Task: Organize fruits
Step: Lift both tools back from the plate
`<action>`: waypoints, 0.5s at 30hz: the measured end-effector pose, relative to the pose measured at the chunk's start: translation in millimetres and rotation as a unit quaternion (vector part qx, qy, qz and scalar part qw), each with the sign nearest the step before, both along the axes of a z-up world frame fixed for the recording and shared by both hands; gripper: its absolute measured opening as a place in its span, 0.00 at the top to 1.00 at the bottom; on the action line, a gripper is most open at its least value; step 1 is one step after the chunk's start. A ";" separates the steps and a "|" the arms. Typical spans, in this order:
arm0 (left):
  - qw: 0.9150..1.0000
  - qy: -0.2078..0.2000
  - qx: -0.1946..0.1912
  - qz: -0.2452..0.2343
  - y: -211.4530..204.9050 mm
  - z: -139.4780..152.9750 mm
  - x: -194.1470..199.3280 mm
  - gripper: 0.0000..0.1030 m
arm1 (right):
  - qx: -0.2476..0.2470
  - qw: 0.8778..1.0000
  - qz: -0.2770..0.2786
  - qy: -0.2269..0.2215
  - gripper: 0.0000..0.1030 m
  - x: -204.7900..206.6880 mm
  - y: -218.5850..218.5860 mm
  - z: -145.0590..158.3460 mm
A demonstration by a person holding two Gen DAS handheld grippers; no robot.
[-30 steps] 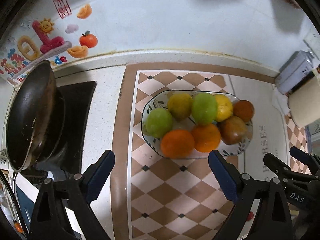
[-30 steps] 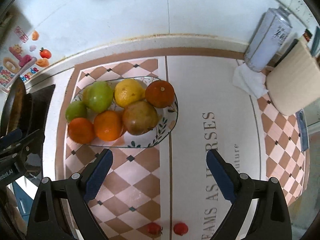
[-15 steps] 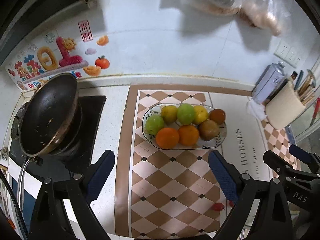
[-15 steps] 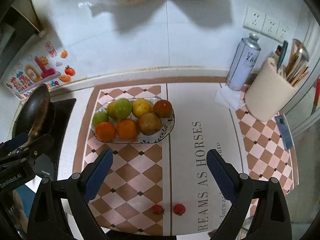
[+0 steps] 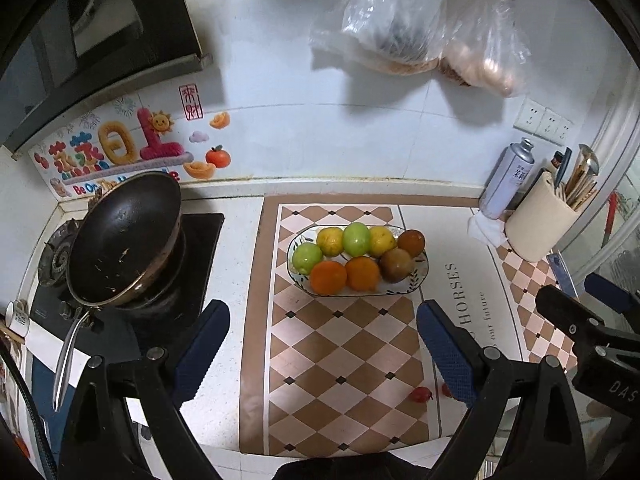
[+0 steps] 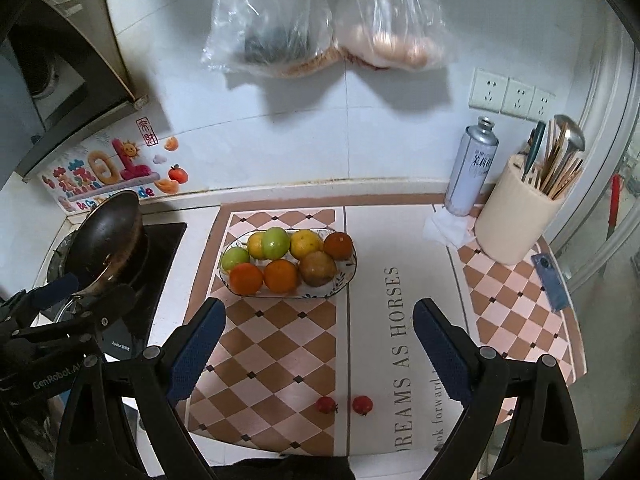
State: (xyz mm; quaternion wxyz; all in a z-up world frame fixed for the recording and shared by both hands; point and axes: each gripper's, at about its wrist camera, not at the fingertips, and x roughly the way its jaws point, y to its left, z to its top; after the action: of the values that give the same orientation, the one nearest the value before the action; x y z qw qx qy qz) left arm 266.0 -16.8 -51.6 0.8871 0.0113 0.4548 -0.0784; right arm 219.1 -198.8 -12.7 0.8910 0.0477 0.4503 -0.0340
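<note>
both the left gripper (image 5: pixel 322 348) and the right gripper (image 6: pixel 318 344) are hovering with fingers spread and empty, the plate (image 6: pixel 347 276) is sitting full at the far middle, and two small red fruits (image 6: pixel 345 405) are lying near, probably calling for pickup.

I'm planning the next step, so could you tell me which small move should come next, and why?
Probably lower the right gripper toward the two small red fruits on the mat near the front edge. Both grippers are open and empty, and these alone lie outside the fruit bowl.
</note>
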 end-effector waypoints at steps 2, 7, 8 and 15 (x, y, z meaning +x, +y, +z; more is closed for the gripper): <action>1.000 -0.007 0.002 -0.001 -0.4 4.8 -5.1 0.07 | 0.003 1.000 0.002 -0.005 0.06 -5.1 1.9 5.6; 1.000 -0.016 0.001 -0.005 -0.7 12.3 -14.8 0.07 | 0.003 1.000 0.003 -0.012 0.06 -12.4 4.4 12.7; 1.000 -0.017 0.002 -0.005 -1.1 12.8 -16.1 0.07 | 0.003 1.000 0.002 -0.013 0.06 -13.7 4.4 13.4; 1.000 -0.010 0.003 -0.011 -4.4 9.3 -19.9 0.07 | 0.016 1.000 -0.001 -0.010 0.06 -14.2 2.0 10.9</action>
State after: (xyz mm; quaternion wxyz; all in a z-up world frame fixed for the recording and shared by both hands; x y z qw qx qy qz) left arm 246.1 -21.2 -42.4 0.8908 0.0201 0.4457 -0.0866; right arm 204.8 -196.8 -1.8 0.8946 0.0631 0.4415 -0.0272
